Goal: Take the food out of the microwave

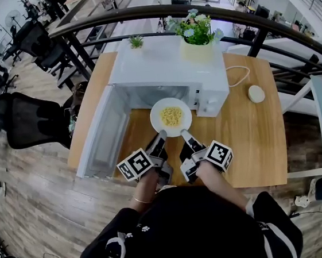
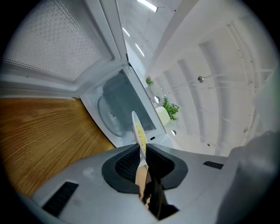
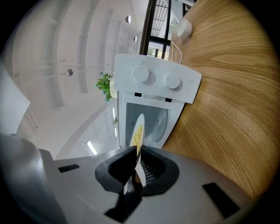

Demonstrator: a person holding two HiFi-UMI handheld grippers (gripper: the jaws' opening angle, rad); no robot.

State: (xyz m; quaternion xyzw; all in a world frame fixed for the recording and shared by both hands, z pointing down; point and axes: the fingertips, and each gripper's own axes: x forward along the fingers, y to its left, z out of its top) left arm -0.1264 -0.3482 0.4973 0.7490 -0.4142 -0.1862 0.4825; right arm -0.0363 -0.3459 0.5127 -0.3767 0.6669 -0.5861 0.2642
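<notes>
My left fingers [image 1: 161, 137] and right fingers [image 1: 183, 134] are both pinched shut on the near edge of the thin, round white plate [image 1: 179, 127] of yellow noodles [image 1: 171, 116]. I think it is just out of the smooth white microwave [image 1: 165, 67], up over the wooden table [image 1: 249, 138]. What is left is to put it down.

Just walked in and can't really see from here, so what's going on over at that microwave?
A person is working two hand-held grippers. The left gripper and the right gripper are each shut on the near rim of a round white plate of yellow noodles. The plate sits just outside the white microwave, whose door stands open, over the wooden table.
</notes>
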